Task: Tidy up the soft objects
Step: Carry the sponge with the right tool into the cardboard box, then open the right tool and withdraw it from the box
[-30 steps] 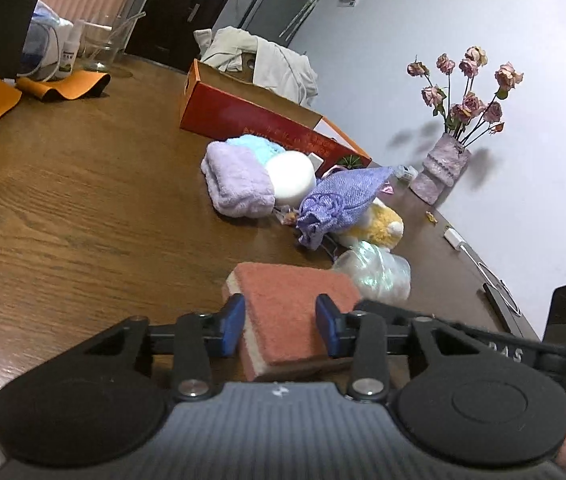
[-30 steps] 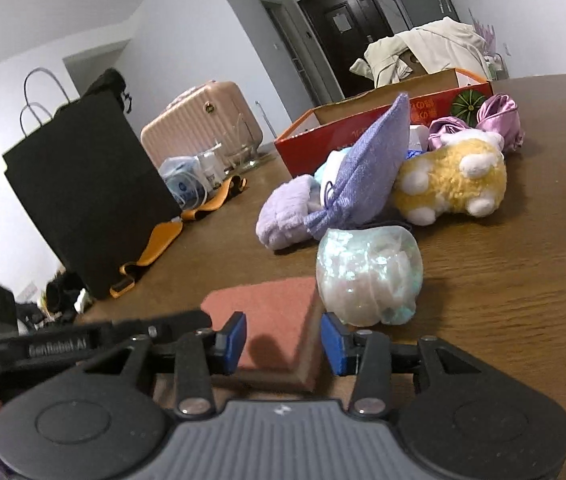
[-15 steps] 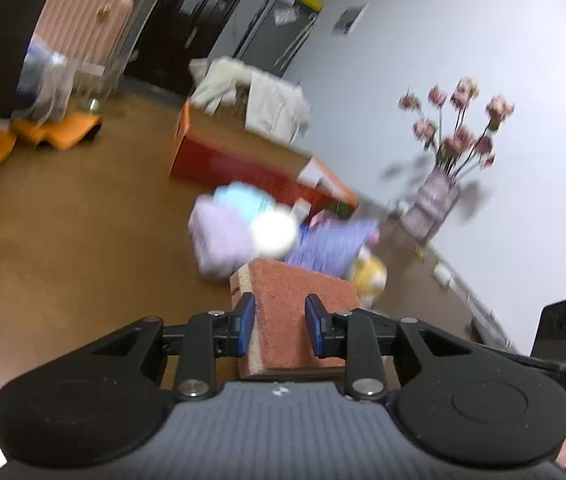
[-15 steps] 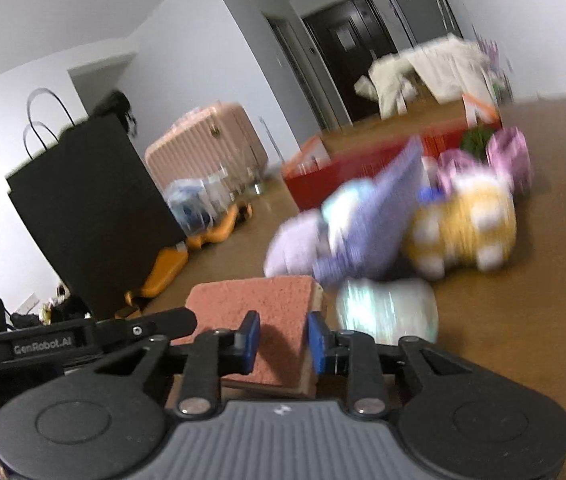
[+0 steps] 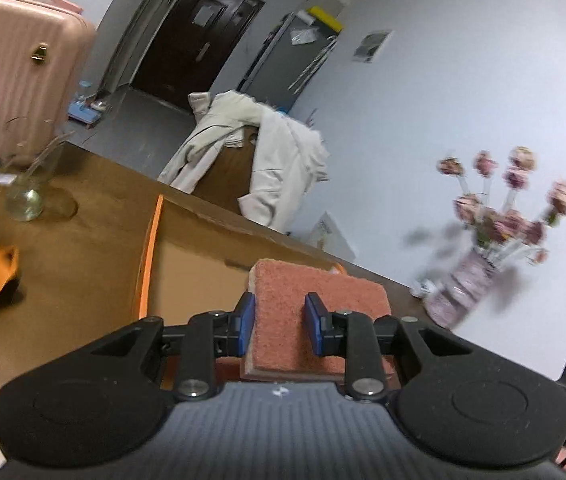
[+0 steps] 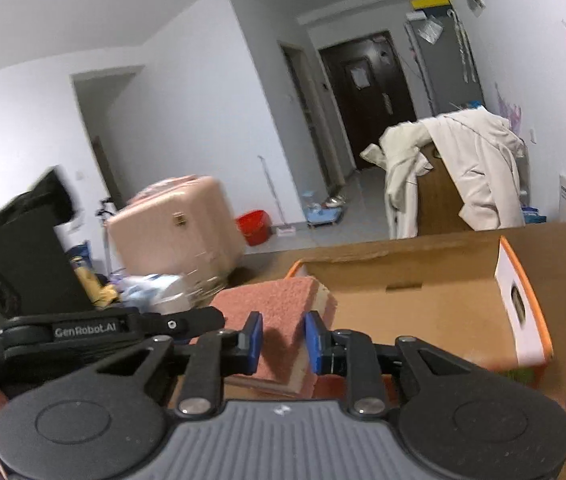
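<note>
Transfer step in hand: rust-red scouring sponge with cream foam backing (image 5: 315, 312) pinched between left gripper (image 5: 279, 324) and right gripper (image 6: 283, 338), raised over open orange-rimmed cardboard box (image 6: 423, 308); next, lowering inside, then releasing both together.

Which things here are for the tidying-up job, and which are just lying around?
For the job:
- rust-red scrubbing sponge with a pale foam underside, pinched by both tongs
- open cardboard box with an orange rim
- left tongs
- right tongs

Just lying about:
- pink ribbed hard-shell suitcase
- cream jacket draped over a chair
- vase of dried pink roses
- clear glass vase
- small red plastic bucket
</note>
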The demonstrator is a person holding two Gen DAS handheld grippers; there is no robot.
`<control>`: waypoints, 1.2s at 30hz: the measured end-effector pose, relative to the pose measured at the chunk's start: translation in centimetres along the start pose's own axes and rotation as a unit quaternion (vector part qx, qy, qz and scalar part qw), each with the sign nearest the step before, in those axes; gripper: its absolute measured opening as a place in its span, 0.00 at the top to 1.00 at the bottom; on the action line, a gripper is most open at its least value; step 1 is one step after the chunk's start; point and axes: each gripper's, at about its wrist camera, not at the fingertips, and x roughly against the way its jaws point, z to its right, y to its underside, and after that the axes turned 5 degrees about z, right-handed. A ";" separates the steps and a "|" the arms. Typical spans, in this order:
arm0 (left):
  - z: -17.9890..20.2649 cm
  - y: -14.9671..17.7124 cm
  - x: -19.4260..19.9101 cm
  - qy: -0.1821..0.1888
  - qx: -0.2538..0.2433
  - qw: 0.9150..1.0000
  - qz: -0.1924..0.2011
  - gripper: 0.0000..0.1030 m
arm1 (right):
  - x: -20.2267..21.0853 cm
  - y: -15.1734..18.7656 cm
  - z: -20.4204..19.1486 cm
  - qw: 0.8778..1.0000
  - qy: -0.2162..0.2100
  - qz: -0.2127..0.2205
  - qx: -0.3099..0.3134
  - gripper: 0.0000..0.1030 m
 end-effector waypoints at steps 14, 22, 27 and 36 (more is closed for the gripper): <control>-4.2 -4.6 -18.1 -0.141 -0.068 0.985 -0.073 0.69 | -24.6 -2.2 10.9 0.979 0.039 -0.148 -0.136 0.76; -3.6 -5.0 -16.1 -0.147 -0.088 0.983 -0.067 0.62 | -25.0 -1.5 11.2 0.977 0.037 -0.152 -0.147 0.76; -1.5 -6.3 -11.9 -0.153 -0.111 0.981 -0.050 0.53 | -19.8 -4.9 9.4 0.986 0.042 -0.119 -0.109 0.76; 4.7 -6.4 -0.2 -0.169 -0.189 0.967 -0.009 0.23 | -4.5 -9.8 5.9 0.994 0.058 -0.094 0.005 0.45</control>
